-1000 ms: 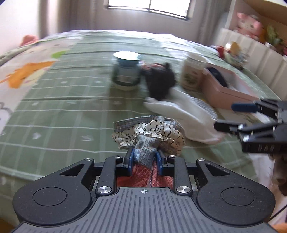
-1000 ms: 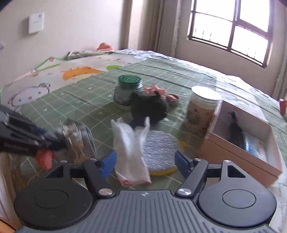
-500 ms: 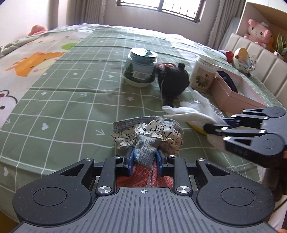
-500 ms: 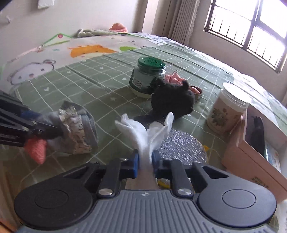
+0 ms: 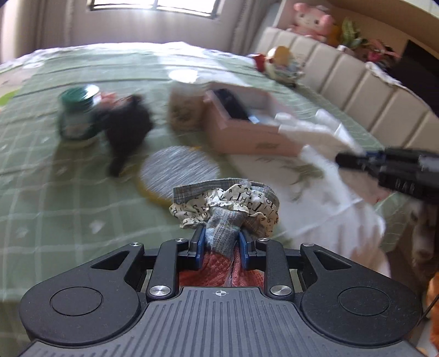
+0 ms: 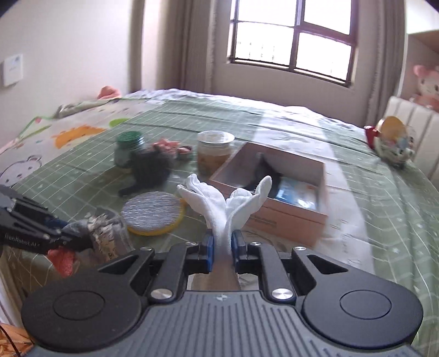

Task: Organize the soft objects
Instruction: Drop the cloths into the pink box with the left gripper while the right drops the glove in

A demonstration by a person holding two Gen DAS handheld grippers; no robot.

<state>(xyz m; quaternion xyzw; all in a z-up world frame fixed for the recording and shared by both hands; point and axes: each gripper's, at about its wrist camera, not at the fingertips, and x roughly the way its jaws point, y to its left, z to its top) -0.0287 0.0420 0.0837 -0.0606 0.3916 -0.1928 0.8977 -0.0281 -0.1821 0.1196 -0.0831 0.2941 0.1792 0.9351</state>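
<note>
The left tool (image 5: 221,241) has its blue pads pinched on a bundled sock (image 5: 223,208), grey knit at the grip with a cream letter-print frill and a checked band fanning out beyond the fingertips; a coral-red knit part shows below the pads. The bundle hangs clear above the bed (image 5: 55,192), which carries a green checked cover.

The right tool (image 6: 221,247) is pressed tight on a white cloth glove (image 6: 227,200), whose fingers splay upward and outward past the blue pads. In the left wrist view the same glove (image 5: 323,137) trails as a white blur from the right tool (image 5: 356,160) at the right edge, in front of the box.

On the bed lies an open pinkish-brown cardboard box (image 6: 288,217) holding a dark item and something blue and white. Just beside its far left corner stands a clear jar with a pale lid (image 6: 215,151). Further left are a green-lidded jar (image 6: 127,149) and a black plush toy (image 6: 152,170), touching or nearly so, with something pink (image 6: 170,144) behind them. A round grey pad with a yellow rim (image 6: 152,212) lies flat between the plush and the tools, near the box.

A padded cream headboard (image 5: 356,85) runs along the right of the left view, with a pink plush (image 5: 312,20) above it
</note>
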